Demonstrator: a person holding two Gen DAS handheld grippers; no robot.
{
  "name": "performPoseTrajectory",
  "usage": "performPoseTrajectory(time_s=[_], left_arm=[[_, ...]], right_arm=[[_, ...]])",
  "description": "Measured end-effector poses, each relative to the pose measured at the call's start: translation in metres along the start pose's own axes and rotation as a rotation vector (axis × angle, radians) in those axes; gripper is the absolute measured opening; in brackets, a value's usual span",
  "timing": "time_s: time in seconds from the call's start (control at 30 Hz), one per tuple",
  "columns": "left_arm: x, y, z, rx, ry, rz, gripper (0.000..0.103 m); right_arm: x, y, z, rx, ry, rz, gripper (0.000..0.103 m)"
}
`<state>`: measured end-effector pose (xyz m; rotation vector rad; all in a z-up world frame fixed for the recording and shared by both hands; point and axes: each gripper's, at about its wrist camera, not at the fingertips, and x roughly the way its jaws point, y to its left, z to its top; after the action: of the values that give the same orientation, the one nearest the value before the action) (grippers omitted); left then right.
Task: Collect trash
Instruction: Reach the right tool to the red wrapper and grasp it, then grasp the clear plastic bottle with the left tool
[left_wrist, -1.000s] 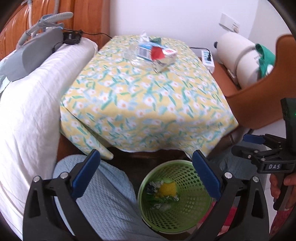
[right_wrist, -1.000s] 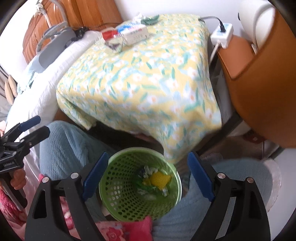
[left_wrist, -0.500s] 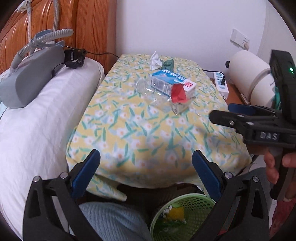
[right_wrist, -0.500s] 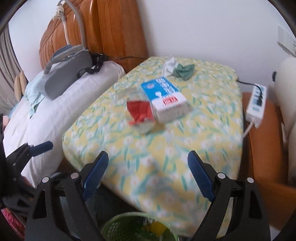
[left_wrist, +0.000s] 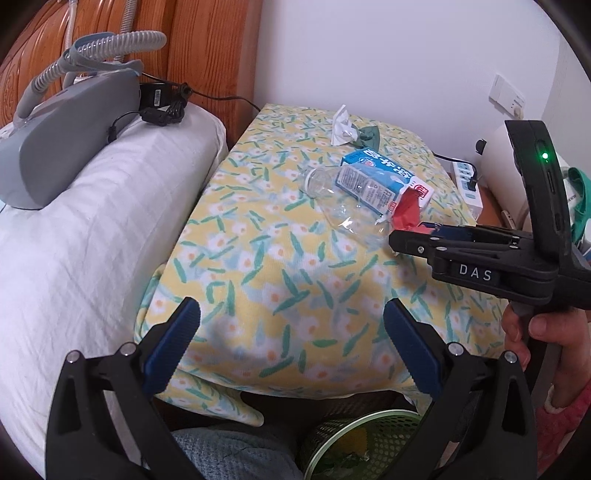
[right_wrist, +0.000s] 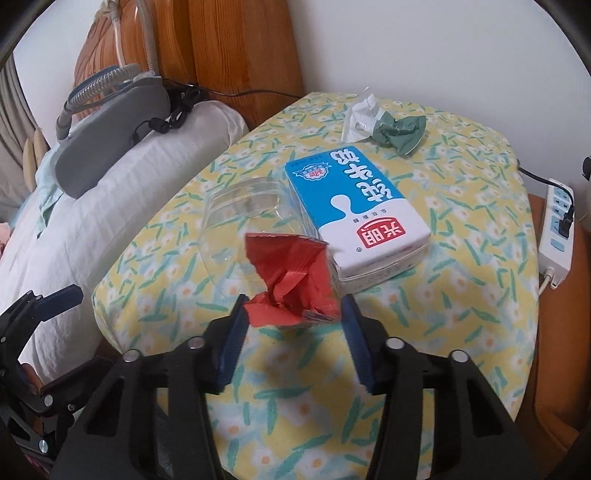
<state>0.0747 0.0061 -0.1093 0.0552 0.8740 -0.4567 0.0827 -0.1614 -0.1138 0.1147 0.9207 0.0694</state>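
While the right gripper (right_wrist: 293, 319) closes, the red wrapper (right_wrist: 291, 280) sits between its blue pads at lower centre of the right wrist view, the left pad at its edge, neither pad yet seen pressing. To grip well: let both pads meet the crumpled lower end, clear of the clear plastic cup (right_wrist: 240, 218) at left and the milk carton (right_wrist: 354, 214) at right, then lift before swinging to the green basket (left_wrist: 362, 448) at the bottom edge of the left view. The left gripper (left_wrist: 291, 345) hangs wide and empty at bottom centre. Tissue (right_wrist: 360, 116) and green scrap (right_wrist: 400, 129) remain upper right. A second ago both views looked down into the basket; the right jaws stood wide.
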Motion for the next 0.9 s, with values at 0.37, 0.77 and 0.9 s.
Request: performPoseTrajectory(time_s=[0.37,0.77,0.9], left_arm=[[-0.002,-0.005,0.008,-0.029,0.003,-0.015,0.095],[0.025,-0.049,0.044,-0.054,-0.018,0.019,0.095],[0.047,-0.056,0.054,-0.116,-0.024,0.099,0.095]], right_arm=[[-0.019,-0.008,-0.005,0.031,-0.040,0.020,0.036],[-0.055,-0.048,-0.038,0.132,-0.079,-0.014,0.036],[-0.062,-0.059,-0.049,0.163,-0.092,-0.008,0.036]])
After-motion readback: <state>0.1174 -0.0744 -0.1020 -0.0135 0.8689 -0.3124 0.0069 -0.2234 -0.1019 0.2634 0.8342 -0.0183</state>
